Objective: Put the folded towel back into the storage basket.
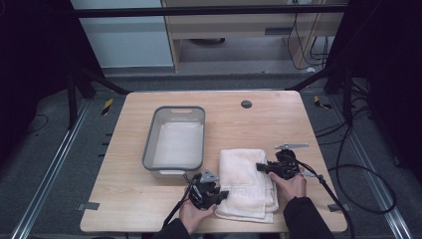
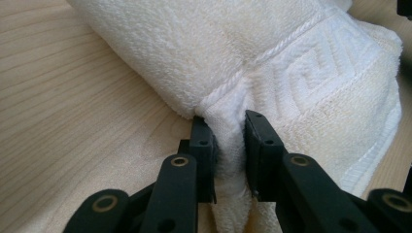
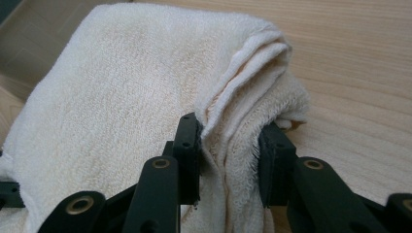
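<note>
My left gripper (image 2: 228, 145) and right gripper (image 3: 228, 155) each clamp an edge of the folded towel (image 1: 246, 181), which lies on the table (image 1: 149, 199) beside the grey bin (image 1: 175, 169). Grasping appears complete; lifting or unfolding remains.

On the surface (image 1: 149, 199), a bin (image 1: 175, 141) sits left of centre, toward the far half. A folded towel (image 1: 246, 181) lies just right of the bin and nearer the person, its far left corner close beside the bin's near right corner. The left gripper (image 1: 222, 194) is at the towel's near left edge, in front of the bin, with towel cloth between its jaws. The right gripper (image 1: 261, 167) is at the towel's right side, farther back than the left one, its jaws also around a fold of the towel. A small round fitting (image 1: 246, 104) is set into the surface behind the towel, near the far edge.
</note>
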`<state>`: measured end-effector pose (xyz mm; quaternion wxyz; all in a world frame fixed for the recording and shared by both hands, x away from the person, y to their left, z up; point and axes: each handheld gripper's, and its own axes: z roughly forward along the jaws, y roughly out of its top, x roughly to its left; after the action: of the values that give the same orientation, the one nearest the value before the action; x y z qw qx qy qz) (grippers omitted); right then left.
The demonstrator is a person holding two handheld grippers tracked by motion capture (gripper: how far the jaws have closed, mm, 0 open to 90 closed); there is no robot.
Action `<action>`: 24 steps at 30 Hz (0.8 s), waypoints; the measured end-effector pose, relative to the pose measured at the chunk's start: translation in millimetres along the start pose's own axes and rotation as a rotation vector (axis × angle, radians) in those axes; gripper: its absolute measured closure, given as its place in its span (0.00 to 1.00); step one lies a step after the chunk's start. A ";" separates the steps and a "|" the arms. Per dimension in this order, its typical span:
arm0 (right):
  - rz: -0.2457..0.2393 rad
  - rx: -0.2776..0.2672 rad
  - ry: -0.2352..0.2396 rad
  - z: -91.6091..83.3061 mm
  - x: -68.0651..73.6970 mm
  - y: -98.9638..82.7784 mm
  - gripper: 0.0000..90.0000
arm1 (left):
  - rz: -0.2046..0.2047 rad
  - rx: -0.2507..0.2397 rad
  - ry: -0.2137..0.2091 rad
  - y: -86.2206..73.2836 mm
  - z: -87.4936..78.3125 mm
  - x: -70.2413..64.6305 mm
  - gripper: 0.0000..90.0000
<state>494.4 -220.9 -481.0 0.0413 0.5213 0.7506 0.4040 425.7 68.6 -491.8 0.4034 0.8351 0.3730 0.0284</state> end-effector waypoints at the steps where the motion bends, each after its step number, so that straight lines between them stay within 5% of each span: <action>1: -0.004 -0.009 0.000 -1.9 0.6 0.3 0.74 | -0.001 -0.001 -0.002 0.2 -0.8 0.2 0.84; 24: -0.085 -0.167 0.002 -49.7 25.8 13.6 0.75 | 0.030 -0.117 -0.033 17.1 -35.4 -8.5 0.85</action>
<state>468.9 -226.1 -429.6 0.1012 0.4832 0.7358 0.4635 417.5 79.5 -453.9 0.4572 0.8159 0.3514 0.0421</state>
